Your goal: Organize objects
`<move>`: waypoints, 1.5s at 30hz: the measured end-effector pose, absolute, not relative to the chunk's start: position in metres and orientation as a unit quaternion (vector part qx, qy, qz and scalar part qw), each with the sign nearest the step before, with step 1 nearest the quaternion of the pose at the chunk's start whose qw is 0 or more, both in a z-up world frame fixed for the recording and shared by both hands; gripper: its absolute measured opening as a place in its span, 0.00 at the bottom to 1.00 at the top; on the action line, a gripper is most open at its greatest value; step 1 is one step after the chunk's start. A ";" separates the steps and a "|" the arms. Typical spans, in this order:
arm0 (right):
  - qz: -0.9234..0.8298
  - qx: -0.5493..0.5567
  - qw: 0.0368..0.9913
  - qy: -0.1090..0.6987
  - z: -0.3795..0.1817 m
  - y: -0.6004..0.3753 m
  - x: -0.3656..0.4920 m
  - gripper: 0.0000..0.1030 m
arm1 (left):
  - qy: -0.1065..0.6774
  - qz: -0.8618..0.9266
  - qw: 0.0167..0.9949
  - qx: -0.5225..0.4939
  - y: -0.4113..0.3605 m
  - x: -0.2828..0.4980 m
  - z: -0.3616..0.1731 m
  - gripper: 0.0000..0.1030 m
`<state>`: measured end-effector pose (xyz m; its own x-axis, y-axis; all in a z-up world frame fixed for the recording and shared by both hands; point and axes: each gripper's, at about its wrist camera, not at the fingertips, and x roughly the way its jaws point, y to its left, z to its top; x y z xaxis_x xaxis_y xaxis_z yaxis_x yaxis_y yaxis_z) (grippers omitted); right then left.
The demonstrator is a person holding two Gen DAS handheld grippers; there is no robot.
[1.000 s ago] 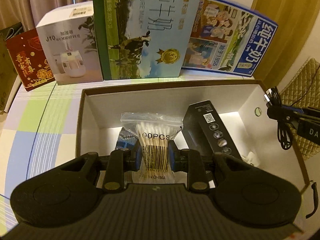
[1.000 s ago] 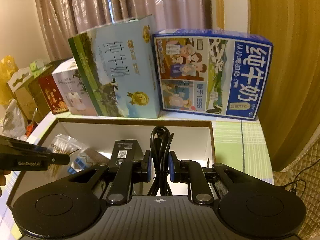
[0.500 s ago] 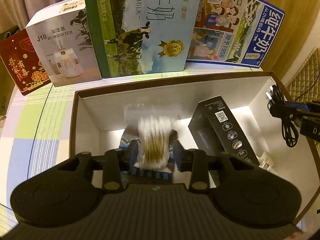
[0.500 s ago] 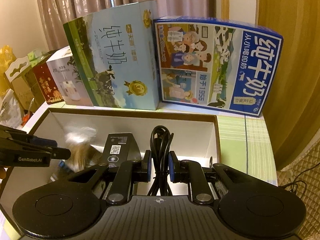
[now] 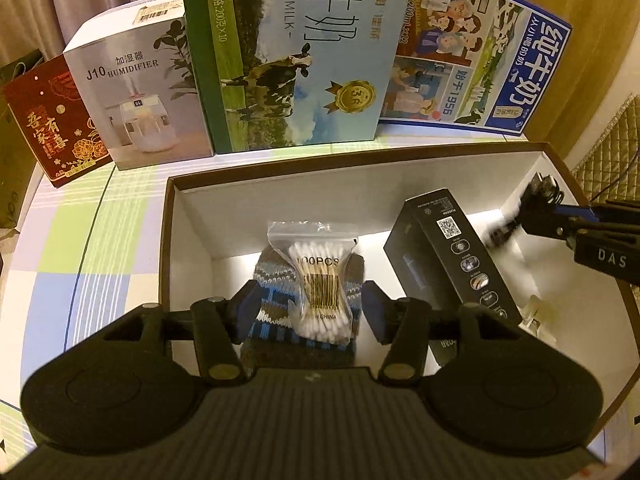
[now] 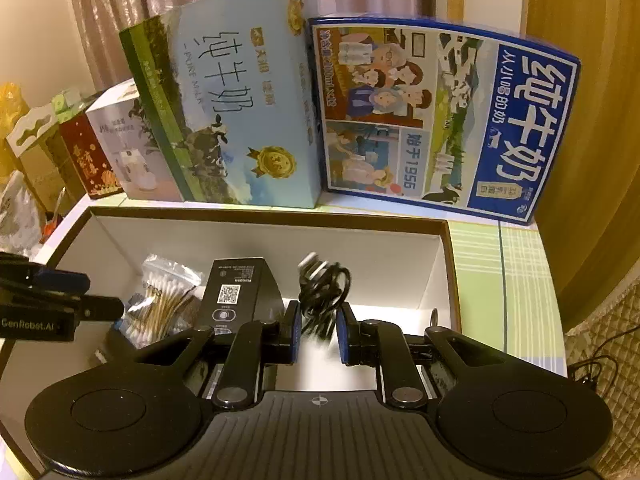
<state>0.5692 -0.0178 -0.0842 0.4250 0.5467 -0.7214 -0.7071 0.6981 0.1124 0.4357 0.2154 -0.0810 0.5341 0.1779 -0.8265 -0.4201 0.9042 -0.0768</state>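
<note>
In the left wrist view a clear bag of cotton swabs (image 5: pixel 320 280) lies on a blue-grey knitted piece (image 5: pixel 268 288) inside the open brown-rimmed box (image 5: pixel 360 160). My left gripper (image 5: pixel 310 308) is open, its fingers wide on either side of the bag. A black carton (image 5: pixel 452 256) lies tilted to the right of the bag. In the right wrist view my right gripper (image 6: pixel 319 332) stands open over the box (image 6: pixel 260 216). A coiled black cable (image 6: pixel 324 292), blurred, sits just ahead of its pads and free of them. The left gripper (image 6: pixel 100 294) shows at the left edge, above the swabs (image 6: pixel 160 308).
Behind the box stand a green milk carton (image 5: pixel 296 52), a blue milk carton (image 5: pixel 472 56), a humidifier box (image 5: pixel 136 92) and a red box (image 5: pixel 52 120). A small white object (image 5: pixel 536 316) lies in the box's right end. A quilted seat (image 6: pixel 600 344) is to the right.
My left gripper opened and let the swab bag drop onto the knitted piece. My right gripper opened and the cable slipped out of it into the box.
</note>
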 end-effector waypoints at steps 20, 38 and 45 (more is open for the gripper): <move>0.392 -0.113 0.833 0.374 -0.065 -0.047 0.530 0.69 | 0.446 0.157 0.872 -0.127 0.196 0.413 -0.058 0.71; 0.397 -0.081 0.834 0.375 -0.039 -0.088 0.469 0.87 | 0.431 0.166 0.875 -0.144 0.161 0.361 -0.023 0.78; 0.396 -0.074 0.836 0.371 -0.029 -0.103 0.443 0.88 | 0.422 0.167 0.879 -0.145 0.141 0.338 -0.008 0.80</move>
<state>0.4426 -0.1027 -0.0287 0.4101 0.6082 -0.6796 -0.7176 0.6751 0.1711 0.3378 0.1412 -0.0076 0.5882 0.1709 -0.7905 -0.4152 0.9026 -0.1138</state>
